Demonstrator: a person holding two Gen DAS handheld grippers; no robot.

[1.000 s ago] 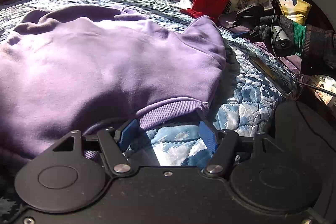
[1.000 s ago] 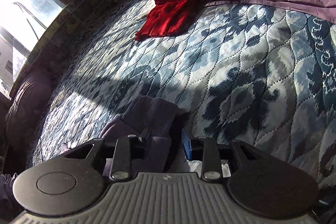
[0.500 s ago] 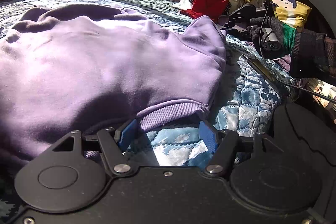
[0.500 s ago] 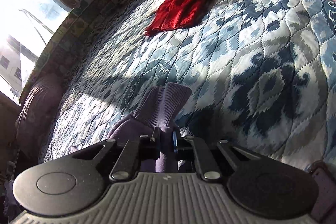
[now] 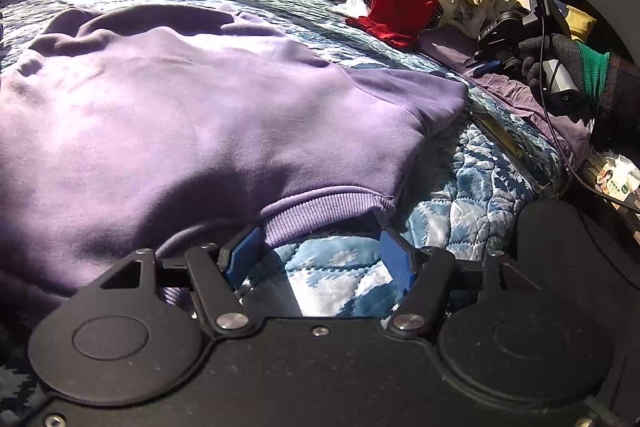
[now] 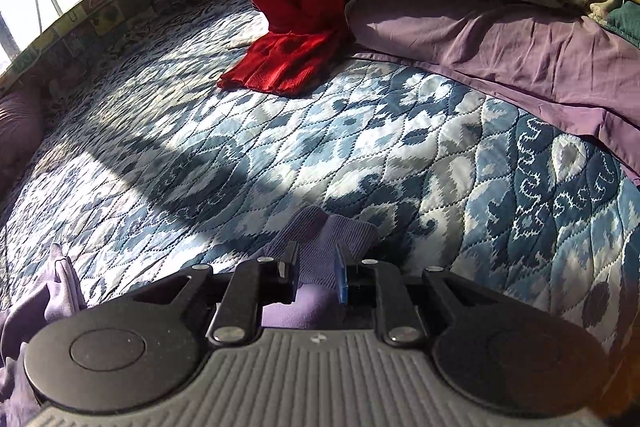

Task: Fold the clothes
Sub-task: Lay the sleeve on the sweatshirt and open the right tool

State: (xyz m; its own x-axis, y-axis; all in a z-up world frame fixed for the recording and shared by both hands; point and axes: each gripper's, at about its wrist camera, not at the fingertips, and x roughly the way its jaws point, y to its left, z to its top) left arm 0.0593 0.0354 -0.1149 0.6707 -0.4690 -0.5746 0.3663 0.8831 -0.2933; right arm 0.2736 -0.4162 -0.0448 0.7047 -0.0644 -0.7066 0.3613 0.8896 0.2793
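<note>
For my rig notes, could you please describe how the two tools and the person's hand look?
Left tool: black body, round discs, blue finger pads. Right tool: black linkages, ribbed grey body, one blue pad. The right hand wears a dark knit glove with green cuff and plaid sleeve; a black cable runs past.

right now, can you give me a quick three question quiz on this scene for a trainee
1. True or false: the left gripper is shut on the hem of the purple sweatshirt.
2. What does the right gripper hold?
A. the red garment
B. a ribbed purple cuff
C. the quilt
3. Fill in: the red garment hangs from a pile of ____ beside the purple sheet.

Key: 1 false, its jaws stand open with the hem lying between them. 2 B. 3 clothes.
</note>
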